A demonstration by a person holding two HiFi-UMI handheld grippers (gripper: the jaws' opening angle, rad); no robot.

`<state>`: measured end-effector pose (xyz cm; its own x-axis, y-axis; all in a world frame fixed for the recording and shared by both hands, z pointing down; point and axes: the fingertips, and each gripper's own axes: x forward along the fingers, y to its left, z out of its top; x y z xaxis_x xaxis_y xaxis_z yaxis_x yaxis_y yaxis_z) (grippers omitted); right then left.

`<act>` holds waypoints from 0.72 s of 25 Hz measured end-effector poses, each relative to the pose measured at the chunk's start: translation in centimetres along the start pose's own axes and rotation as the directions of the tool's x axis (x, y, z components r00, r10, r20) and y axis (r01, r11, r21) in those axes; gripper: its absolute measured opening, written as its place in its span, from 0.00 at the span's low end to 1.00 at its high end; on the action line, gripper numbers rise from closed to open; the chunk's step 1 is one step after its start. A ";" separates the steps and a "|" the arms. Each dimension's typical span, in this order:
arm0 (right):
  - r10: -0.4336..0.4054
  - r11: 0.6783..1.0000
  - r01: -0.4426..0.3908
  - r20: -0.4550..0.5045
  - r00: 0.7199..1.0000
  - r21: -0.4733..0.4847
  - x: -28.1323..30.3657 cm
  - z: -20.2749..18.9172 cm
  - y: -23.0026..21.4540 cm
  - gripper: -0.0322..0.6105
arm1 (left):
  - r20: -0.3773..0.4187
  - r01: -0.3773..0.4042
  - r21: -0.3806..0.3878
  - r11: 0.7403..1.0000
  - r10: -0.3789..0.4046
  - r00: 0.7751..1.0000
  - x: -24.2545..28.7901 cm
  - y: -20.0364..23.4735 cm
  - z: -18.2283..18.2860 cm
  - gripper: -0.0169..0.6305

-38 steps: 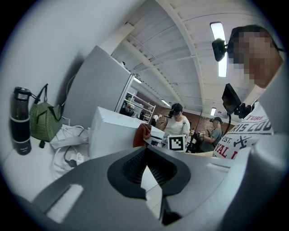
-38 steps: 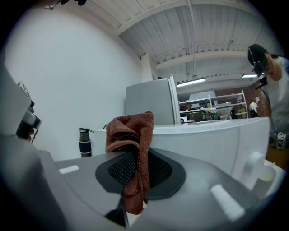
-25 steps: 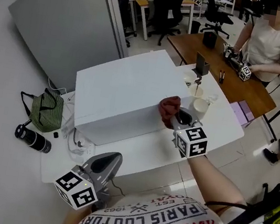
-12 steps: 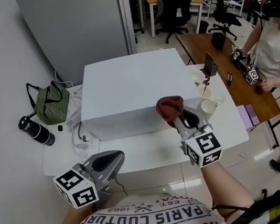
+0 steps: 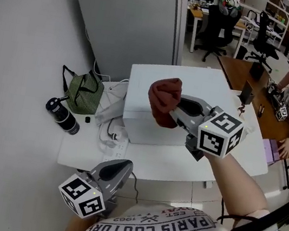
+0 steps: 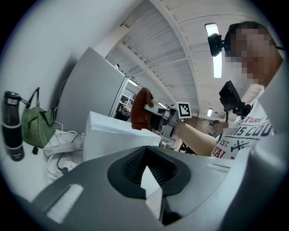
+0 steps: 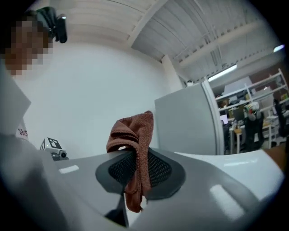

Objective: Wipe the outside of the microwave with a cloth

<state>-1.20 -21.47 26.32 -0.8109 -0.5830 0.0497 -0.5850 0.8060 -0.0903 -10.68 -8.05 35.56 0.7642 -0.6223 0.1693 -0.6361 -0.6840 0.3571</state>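
Right gripper [image 5: 175,111] jaws clamp the bunched cloth [image 5: 163,100] up over the microwave [image 5: 207,87], likely lining up 1 wipe pass; left gripper [image 5: 116,167] parked near, jaws together, empty.

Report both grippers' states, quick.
Left gripper: jaws shut, empty.
Right gripper: jaws shut on the rust-red terry cloth.

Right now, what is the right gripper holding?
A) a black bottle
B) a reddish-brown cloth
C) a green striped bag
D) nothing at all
B: in the right gripper view, the right gripper has its jaws shut on the crumpled reddish-brown cloth, which sticks up out of them.
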 end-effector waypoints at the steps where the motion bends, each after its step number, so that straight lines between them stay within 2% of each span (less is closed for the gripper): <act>1: 0.040 0.999 -0.039 -0.043 0.998 0.021 1.7 -0.4 0.6 0.13 | 0.011 -0.025 -0.007 1.000 0.025 1.000 -1.0 0.7 0.0 0.03; 4: 0.125 0.992 -0.118 -0.180 0.976 0.046 6.6 -2.3 2.1 0.13 | 0.038 -0.102 -0.030 0.994 0.104 0.994 -4.1 2.3 -0.1 0.03; 7: 0.151 0.988 -0.146 -0.313 0.938 0.038 10.9 -4.8 2.5 0.13 | 0.062 -0.170 -0.046 0.984 0.172 0.983 -6.5 3.4 -0.2 0.03; 10: 0.116 0.991 -0.136 -0.436 0.892 -0.015 13.7 -7.1 2.3 0.13 | 0.079 -0.210 -0.057 0.976 0.214 0.974 -8.5 4.3 -0.2 0.04; 15: 0.015 0.971 -0.149 -0.577 0.816 -0.186 16.0 -9.7 1.7 0.13 | 0.108 -0.270 -0.077 0.960 0.277 0.955 -11.2 5.3 0.0 0.03; 18: -0.017 0.959 -0.159 -0.607 0.795 -0.235 16.2 -10.3 1.4 0.13 | 0.116 -0.282 -0.079 0.956 0.289 0.950 -11.7 5.4 0.2 0.03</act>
<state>-15.25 -28.74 37.23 -0.6424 -0.4147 0.6445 -0.4346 0.8898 0.1393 -23.10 -4.56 35.38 0.5298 -0.8332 0.1581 -0.8152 -0.4488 0.3662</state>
